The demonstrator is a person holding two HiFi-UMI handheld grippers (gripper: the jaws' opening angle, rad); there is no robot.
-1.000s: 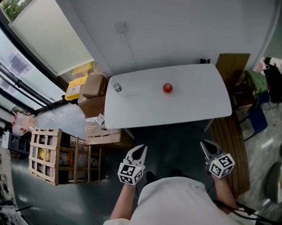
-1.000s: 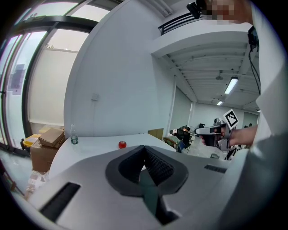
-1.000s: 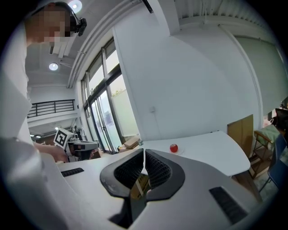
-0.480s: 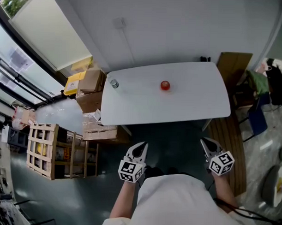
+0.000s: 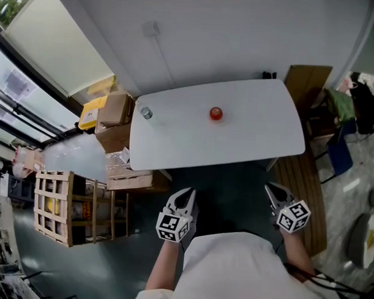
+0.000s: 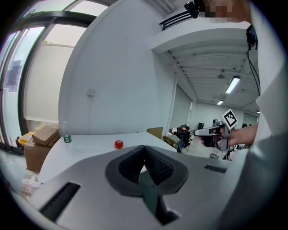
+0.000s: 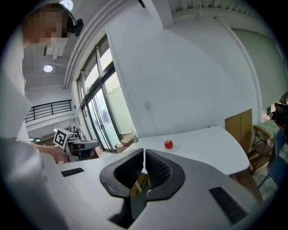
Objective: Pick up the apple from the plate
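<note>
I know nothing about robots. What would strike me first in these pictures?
The red apple stands out, alone near the middle of a white table, with a small bottle at the table's far left corner. Nearer the person, the left tool and right tool, each bearing a black-and-white marker cube, are shut and held short of the table.

White shirt [image 5: 232, 270]. Grey left gripper [image 5: 188, 193] and right gripper [image 5: 269, 188]: black ribbed pads [image 7: 158, 173], cubes [image 5: 172, 227] with black-and-white square markers. Black cable [image 5: 320, 280] at right side.

White table [image 5: 236, 141] against white wall [image 5: 240, 37], cardboard boxes [image 5: 115, 109] by window [image 5: 21, 88]
</note>
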